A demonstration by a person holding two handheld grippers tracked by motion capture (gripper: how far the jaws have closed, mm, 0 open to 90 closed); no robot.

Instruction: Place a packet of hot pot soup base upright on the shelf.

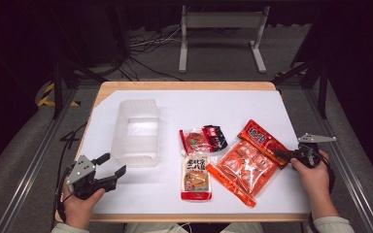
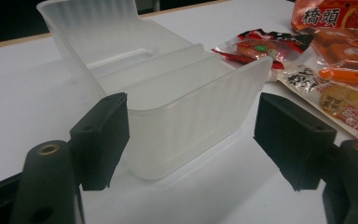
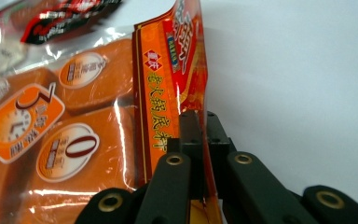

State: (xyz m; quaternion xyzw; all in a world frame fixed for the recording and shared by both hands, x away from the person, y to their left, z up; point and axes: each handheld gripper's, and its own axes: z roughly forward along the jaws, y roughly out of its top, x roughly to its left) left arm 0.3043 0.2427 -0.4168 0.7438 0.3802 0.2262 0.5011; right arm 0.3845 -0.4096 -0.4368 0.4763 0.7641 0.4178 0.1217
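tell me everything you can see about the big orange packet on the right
The orange packet is a large, flat, glossy plastic bag with a clear window showing orange blocks inside, a red printed header and round labels. It lies slanted on the white table, its lower left edge beside the beige packet. Its right edge is lifted and pinched between the jaws of the right gripper, which are shut on it.

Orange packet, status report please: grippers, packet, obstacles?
Right gripper shut on orange packet edge. Left gripper open before clear bin. Nothing blocking.
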